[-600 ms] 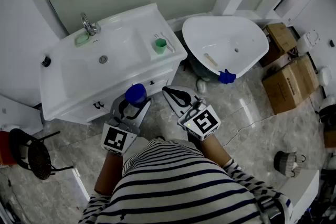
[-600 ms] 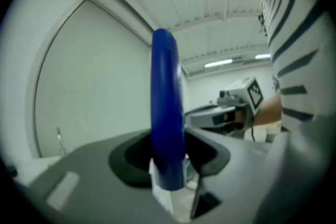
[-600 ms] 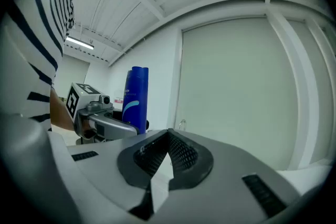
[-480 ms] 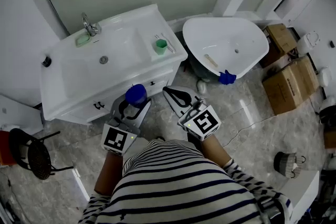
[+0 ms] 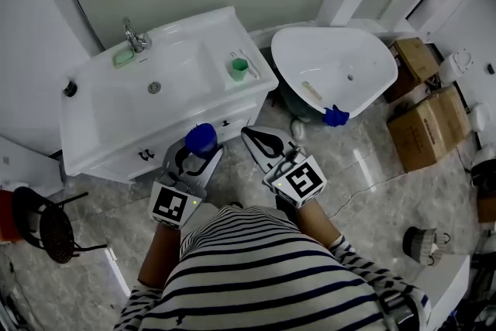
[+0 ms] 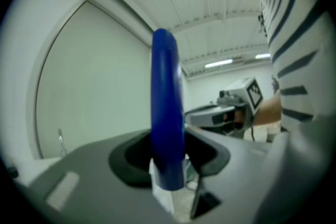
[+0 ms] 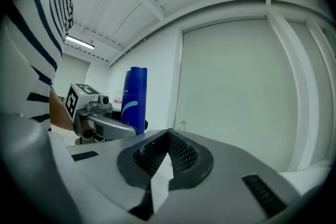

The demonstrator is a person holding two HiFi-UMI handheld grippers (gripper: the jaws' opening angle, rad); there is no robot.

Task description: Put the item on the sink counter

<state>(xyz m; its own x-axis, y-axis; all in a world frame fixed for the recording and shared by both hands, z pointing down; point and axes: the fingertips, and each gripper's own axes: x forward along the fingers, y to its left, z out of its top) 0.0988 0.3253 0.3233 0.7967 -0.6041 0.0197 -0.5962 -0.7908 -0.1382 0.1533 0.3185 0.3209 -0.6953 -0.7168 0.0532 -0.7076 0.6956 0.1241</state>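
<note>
Now, blue bottle: upright between the jaws of the left tool, just below the centre of the head view, short of the desk's near edge and not over it.
Left tool: jaws set wide, clamped on the bottle's sides.
Right tool: jaws pressed together, empty, just right of the bottle and apart from it.
Desk: white, upper left; basin in the middle, green cup on the right ledge, green soap dish by the faucet.
Open room: bare ledge in front of the cup, toward the near right corner.
Right edge: white tub close beside the desk's right corner.
</note>
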